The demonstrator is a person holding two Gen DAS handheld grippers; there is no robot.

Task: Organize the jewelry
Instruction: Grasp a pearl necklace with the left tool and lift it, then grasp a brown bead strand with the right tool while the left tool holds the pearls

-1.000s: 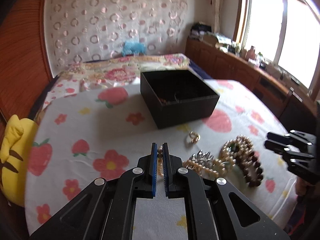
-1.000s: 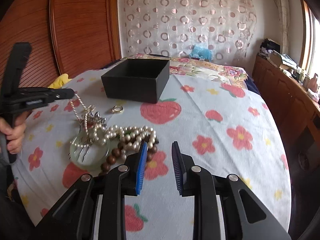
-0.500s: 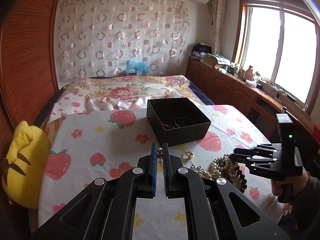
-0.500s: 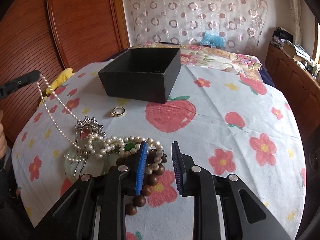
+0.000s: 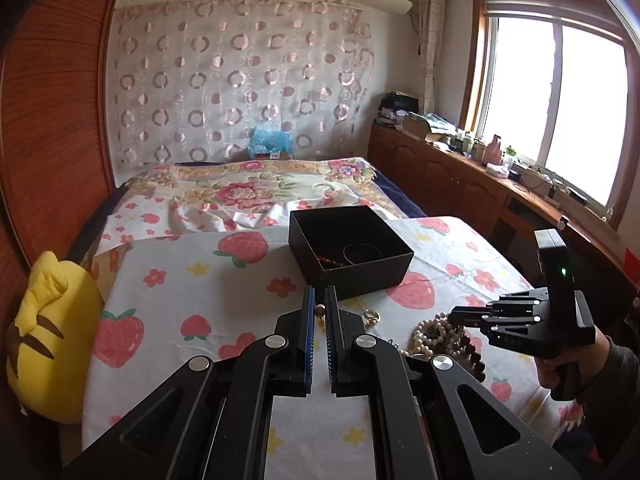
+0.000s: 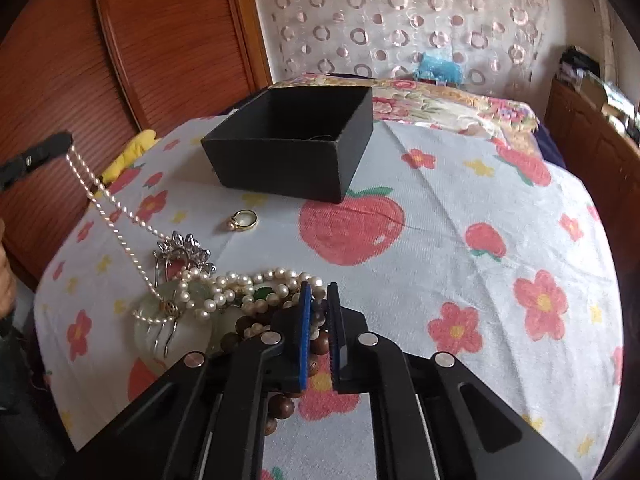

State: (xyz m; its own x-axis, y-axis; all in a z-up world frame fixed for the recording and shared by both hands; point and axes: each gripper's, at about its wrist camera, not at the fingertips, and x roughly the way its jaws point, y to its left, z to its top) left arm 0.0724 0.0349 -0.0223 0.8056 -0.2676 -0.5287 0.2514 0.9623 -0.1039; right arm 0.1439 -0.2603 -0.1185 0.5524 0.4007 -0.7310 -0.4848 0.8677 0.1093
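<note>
Pearl strand [image 6: 120, 216] has been lifted higher than a moment ago, clamped in the left gripper [image 6: 66, 142] and stretched taut up from the pile [image 6: 240, 296]. Meanwhile the right gripper [image 6: 318, 300] has been narrowed onto the wooden beads [image 6: 320, 342], apparently gripped. The strand's tail seems snagged, so untangling is judged necessary before the black box [image 6: 288, 160] is reached.

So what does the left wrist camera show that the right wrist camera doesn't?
Left wrist only: the black box's inside, holding a dark bangle, and the whole right gripper over the jewelry pile.

Right wrist only: the thin pearl strand hanging from the left gripper, the silver brooch, and the pale green discs.

Both: the box, the gold ring, the pile, the fruit-print cloth.
</note>
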